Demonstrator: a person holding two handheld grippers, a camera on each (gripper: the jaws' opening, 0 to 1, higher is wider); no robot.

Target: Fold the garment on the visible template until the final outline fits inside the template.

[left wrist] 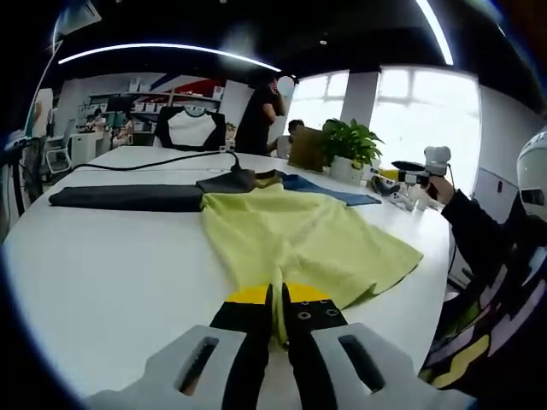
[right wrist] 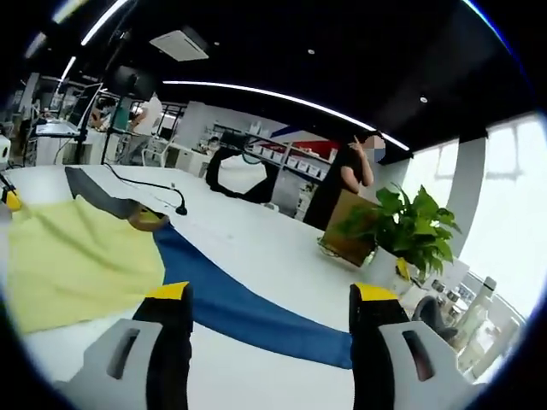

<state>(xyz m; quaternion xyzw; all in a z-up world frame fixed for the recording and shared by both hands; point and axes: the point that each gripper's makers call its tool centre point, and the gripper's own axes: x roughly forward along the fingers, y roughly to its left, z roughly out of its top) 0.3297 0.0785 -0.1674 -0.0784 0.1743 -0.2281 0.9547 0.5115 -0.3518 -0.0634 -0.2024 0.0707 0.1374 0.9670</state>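
On a white table (left wrist: 102, 273), the left gripper (left wrist: 279, 318) has its jaws closed on the near hem of a yellow garment (left wrist: 299, 239), which lies spread flat away from that gripper with its far end partly over a blue template sheet (right wrist: 248, 312). Beyond the garment's far end a dark garment (left wrist: 128, 197) stretches across the table, and a black cable (left wrist: 154, 161) curls past it. The right gripper (right wrist: 269, 307), seen in its own view, has its jaws wide apart and holds nothing; it hovers above the blue sheet, with the yellow garment off to its left. Farther back stand a potted plant (right wrist: 406, 226) near the table's far edge and a person (right wrist: 342, 184) behind it. Most of the yellow cloth appears to lie off the blue sheet, so the fold looks barely begun. The risk from here: with only one hem pinched, lifting it could drag the whole garment along the smooth table or skew the fold, leaving the outline spilling past the template; a thin pinch could also slip free.
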